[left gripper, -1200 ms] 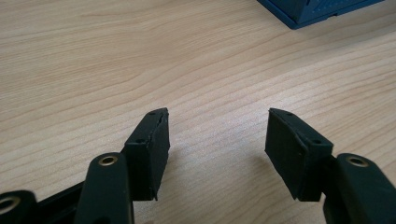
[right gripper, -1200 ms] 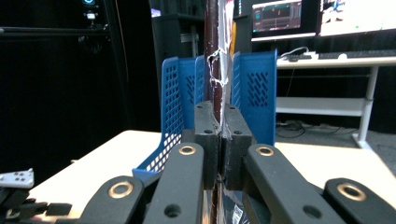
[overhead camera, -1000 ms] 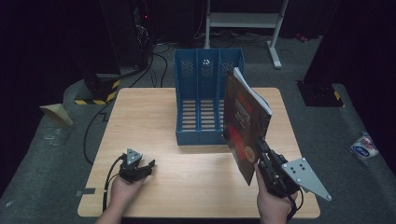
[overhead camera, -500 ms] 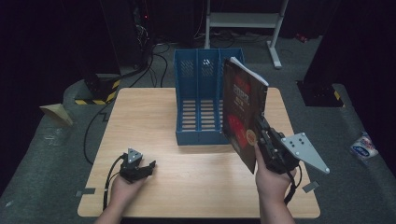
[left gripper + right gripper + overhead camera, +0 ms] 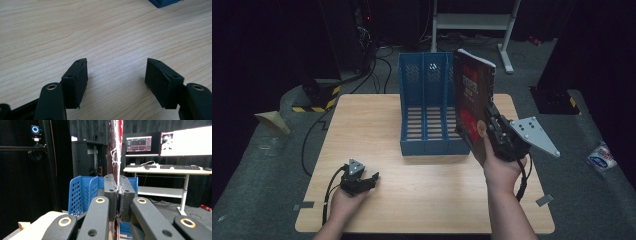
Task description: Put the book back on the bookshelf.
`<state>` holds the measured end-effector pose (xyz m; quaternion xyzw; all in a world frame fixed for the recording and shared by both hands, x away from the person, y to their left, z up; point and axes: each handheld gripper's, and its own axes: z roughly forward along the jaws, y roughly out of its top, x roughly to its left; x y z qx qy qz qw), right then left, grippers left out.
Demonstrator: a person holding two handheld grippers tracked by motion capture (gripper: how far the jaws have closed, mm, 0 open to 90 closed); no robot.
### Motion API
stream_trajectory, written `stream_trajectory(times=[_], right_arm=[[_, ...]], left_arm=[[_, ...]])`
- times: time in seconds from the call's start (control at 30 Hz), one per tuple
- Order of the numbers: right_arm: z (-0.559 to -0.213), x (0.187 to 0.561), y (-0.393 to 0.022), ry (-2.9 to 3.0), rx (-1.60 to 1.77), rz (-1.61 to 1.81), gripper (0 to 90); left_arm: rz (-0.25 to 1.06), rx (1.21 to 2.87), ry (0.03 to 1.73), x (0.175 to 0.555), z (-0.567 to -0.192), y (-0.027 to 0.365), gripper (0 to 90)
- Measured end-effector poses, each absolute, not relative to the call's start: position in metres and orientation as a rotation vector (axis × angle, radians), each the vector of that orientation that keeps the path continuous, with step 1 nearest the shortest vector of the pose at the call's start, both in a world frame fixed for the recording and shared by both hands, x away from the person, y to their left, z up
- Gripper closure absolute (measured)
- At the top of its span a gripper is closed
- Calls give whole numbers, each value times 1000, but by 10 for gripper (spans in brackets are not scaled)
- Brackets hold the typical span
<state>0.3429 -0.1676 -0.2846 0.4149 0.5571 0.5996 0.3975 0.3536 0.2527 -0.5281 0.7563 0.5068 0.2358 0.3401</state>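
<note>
From the high view, my right gripper (image 5: 492, 125) is clamped on the lower edge of a book (image 5: 472, 100) with a dark red cover, which I hold upright and raised off the wooden table (image 5: 377, 120), just at the right side of the blue three-slot file rack (image 5: 427, 105) standing at the middle of the table. The book's top reaches above the rack's back wall, and its cover faces the rack (the grey three-cornered plate sticks out to the right of my hand). My left gripper (image 5: 362, 181) lies low on the table near its front left corner, well apart from the rack and the book. In the left gripper view, my left gripper (image 5: 116, 75) has its jaws spread wide with nothing between them, only bare wood grain under them, and a corner of the blue rack (image 5: 165, 2) peeks in at the top edge. In the right gripper view, my right gripper (image 5: 118, 192) has its jaws pressed tight on the book (image 5: 115, 147), seen edge-on and rising straight up, its edge frayed white; the file rack (image 5: 83, 192) stands just behind and to the left.
</note>
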Motion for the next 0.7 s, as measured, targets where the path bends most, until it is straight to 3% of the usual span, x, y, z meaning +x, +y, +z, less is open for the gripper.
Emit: stream_trajectory(times=[0.7], right_arm=[[-310, 457, -143, 1436, 1163, 1400, 871]], left_arm=[[613, 1971, 1310, 354, -528, 253, 350]])
